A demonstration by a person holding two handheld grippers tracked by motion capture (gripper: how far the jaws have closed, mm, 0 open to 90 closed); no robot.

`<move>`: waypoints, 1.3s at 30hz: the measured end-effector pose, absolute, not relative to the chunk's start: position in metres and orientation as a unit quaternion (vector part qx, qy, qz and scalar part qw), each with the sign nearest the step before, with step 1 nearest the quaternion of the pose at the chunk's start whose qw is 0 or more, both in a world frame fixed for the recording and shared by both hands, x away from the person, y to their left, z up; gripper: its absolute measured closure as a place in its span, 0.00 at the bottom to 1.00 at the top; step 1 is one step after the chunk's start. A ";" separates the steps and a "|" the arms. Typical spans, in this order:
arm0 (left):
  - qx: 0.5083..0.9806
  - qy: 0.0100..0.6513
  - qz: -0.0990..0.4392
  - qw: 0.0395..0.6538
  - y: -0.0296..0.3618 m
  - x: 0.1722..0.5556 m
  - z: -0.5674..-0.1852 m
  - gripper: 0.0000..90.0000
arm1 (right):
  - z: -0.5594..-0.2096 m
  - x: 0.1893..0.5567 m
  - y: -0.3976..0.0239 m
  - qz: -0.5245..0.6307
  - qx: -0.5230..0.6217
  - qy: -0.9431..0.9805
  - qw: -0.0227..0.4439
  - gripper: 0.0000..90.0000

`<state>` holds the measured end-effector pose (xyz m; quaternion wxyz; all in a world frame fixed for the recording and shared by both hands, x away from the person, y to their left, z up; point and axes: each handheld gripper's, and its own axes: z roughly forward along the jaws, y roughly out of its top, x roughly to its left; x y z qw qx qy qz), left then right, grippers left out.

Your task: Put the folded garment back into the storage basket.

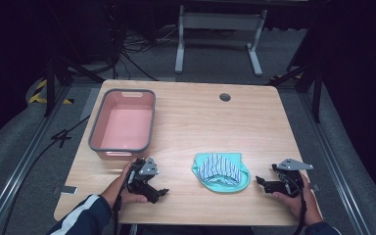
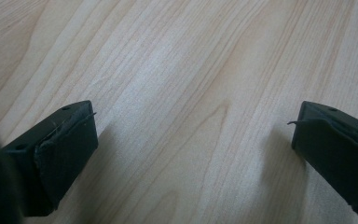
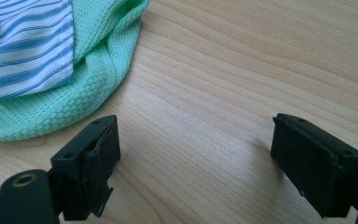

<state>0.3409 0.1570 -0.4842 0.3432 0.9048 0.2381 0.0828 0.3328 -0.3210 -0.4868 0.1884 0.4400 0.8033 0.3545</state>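
— Right, where's the cloth [image 1: 221, 172]?

— Bundled on the table [image 1: 196, 122] near the front edge, mint knit wrapped round a blue-striped piece, between both grippers. No label or writing readable on it.

— Jaws?

— Left gripper [image 1: 162, 192] spread wide over bare wood, gripping nothing. Right gripper [image 1: 259, 180] also spread, empty, cloth just beside it.

— And the pink tub [image 1: 122, 148]?

— Back left, unmarked.

Light wooden worktop [image 1: 186, 122] carried pink bin [image 1: 123, 124] far left, folded green-and-striped cloth [image 1: 221, 170] near centre.
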 end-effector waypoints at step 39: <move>0.893 0.234 0.106 0.369 0.095 0.359 -0.453 0.31 | -0.457 0.331 -0.298 0.388 0.402 0.812 0.168 0.41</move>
